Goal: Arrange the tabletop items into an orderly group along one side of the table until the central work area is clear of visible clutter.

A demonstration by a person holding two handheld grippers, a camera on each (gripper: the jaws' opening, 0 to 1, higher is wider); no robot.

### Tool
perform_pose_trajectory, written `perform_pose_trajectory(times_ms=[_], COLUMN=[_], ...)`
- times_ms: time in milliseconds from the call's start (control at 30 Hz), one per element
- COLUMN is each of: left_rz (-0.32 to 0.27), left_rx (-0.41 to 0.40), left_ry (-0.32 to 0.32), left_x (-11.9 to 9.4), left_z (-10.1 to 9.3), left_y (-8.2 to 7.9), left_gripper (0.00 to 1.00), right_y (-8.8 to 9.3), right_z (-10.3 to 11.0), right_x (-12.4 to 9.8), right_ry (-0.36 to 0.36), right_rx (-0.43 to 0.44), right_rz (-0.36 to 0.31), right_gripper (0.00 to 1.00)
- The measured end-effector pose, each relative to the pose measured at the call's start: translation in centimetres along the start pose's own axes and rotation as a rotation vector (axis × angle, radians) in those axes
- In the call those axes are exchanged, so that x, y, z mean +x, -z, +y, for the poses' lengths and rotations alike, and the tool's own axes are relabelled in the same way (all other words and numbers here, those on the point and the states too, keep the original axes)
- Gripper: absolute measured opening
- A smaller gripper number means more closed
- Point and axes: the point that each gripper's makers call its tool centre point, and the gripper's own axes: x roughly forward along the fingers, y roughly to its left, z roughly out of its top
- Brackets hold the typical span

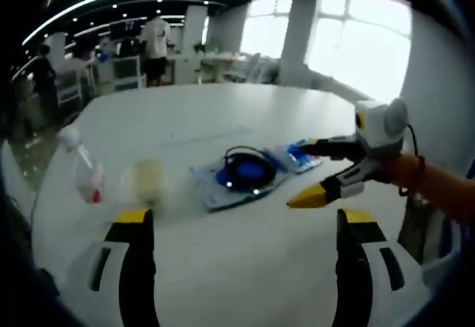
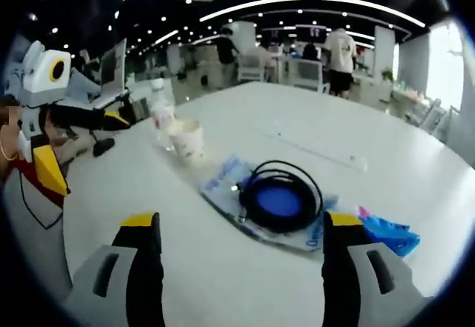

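Straight ahead of the empty, open right tool lies the coiled cable (nearest item); left tool open too.

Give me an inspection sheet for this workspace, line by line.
Surface: white table, mostly bare.
Job's things: plastic bottle, paper cup, blue packet.
Clutter: clear bag under a blue disc.
Grippers: left gripper open, holding nothing; right gripper open, holding nothing.
Cables: black cable coiled around the blue disc.
Surroundings: open office, desks, windows, people standing in the background.
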Motion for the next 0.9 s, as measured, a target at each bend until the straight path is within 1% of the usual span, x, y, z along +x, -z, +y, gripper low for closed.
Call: perform_pose_trajectory(times_ms=[167, 267, 333, 433, 500, 600, 633, 700, 767, 833, 900], left_rz=[0.002, -0.003, 0.002, 0.0, -0.001, -0.005, -0.01, -0.01, -0.019, -0.012, -0.019], left_rx=[-0.003, -0.015, -0.021, -0.029, -0.024, -0.035, -0.039, -0.046, -0.036, -0.033, -0.028], left_ry=[-0.019, -0.033, -0.034, -0.044, -0.074, -0.085, -0.082, -0.086, -0.096, -0.097, -0.097], left_x=[-0.9, -1.4, -1.7, -2.4, -2.7, -3.3, -3.5, -4.1, -4.7, -5.0, -5.5], left_z=[0.5, 0.7, 0.9, 1.2, 1.7, 2.0, 2.4, 3.2, 4.0, 4.3, 4.3], left_y=[0.5, 0.8, 1.1, 1.6, 2.0, 2.5, 2.8, 3.3, 3.7, 3.9, 4.0], left_gripper=[0.99, 0.99, 0.99, 0.99, 0.99, 0.99, 0.99, 0.99, 0.99, 0.99, 0.99], right_y=[-0.4, -0.5, -0.3, -0.1, 0.0, 0.0, 0.1, 0.2, 0.3, 0.5, 1.0], right_z=[0.6, 0.7, 0.8, 0.6, 0.3, 0.0, -0.1, 0.2, 0.3, 0.2, 0.7], right_x=[0.9, 1.4, 1.8, 2.5, 3.0, 3.6, 3.9, 5.0, 5.6, 6.3, 7.0], right_ry=[-0.02, -0.023, -0.026, -0.025, -0.024, -0.015, -0.01, -0.011, -0.004, 0.006, 0.008], right_rx=[0.029, 0.023, 0.024, 0.024, 0.036, 0.032, 0.035, 0.053, 0.068, 0.065, 0.077], right_rz=[-0.007, -0.006, 0.002, 0.013, 0.019, 0.02, 0.024, 0.023, 0.027, 0.033, 0.042], right_gripper=[0.84, 0.83, 0.8, 0.78, 0.78, 0.75, 0.75, 0.74, 0.72, 0.7, 0.69])
